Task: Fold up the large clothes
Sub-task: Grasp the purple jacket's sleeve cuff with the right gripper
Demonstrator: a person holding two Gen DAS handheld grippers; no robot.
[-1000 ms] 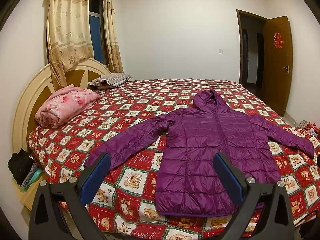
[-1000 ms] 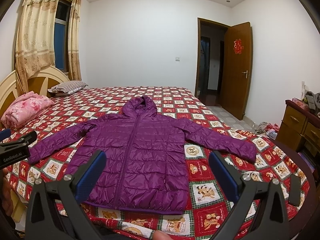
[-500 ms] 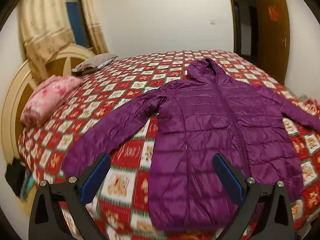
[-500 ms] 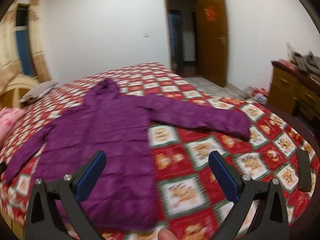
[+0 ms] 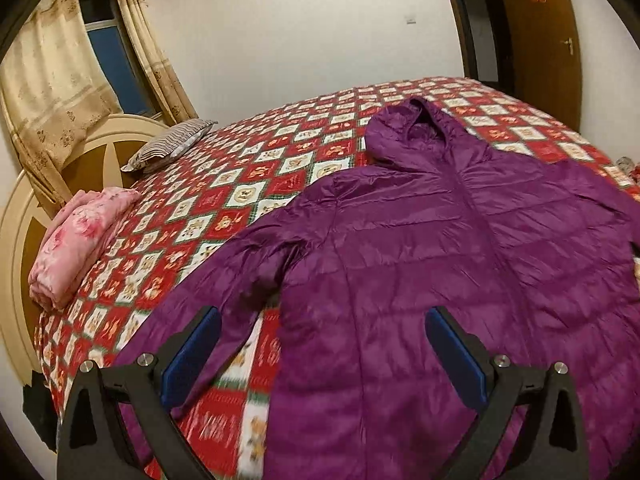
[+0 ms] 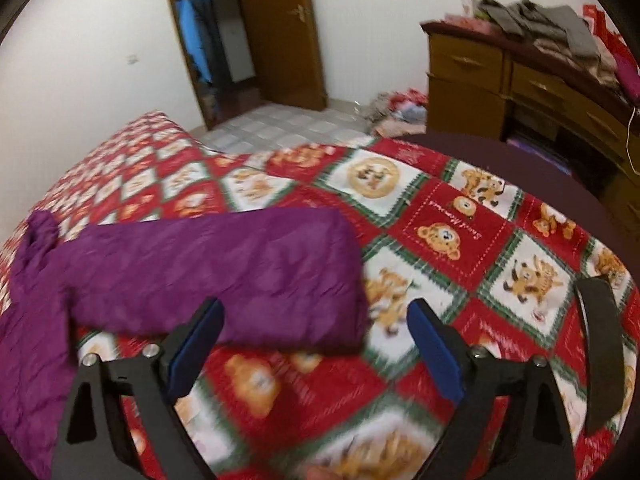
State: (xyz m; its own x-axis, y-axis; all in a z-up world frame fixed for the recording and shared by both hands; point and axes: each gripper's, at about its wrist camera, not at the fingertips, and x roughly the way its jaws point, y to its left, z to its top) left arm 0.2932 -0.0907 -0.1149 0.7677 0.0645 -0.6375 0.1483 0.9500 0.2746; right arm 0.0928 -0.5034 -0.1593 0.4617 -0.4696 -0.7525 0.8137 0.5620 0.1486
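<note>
Nothing is folded yet: the purple hooded down jacket [image 5: 440, 248] lies flat on the bed [image 5: 248, 184], sleeves spread, and my left gripper [image 5: 320, 356] and right gripper [image 6: 316, 352], its jaws just closing slightly, hover wide and empty.

Purple hooded jacket [image 5: 460, 264] spread flat on red patterned bedspread [image 5: 240, 184]. Left gripper [image 5: 320, 356] above jacket's sleeve and side, jaws wide apart, gripping nothing. Folded pink blanket [image 5: 76, 240] near headboard [image 5: 24, 216].

Warm, dim indoor light filled both views, perhaps from ceiling lamps out of frame; the window [image 5: 116, 68] was dark blue. Motion blur smeared the bedspread [image 6: 280, 384] near the lens. Fisheye bending curved the walls, and black vignette cut the corners.
</note>
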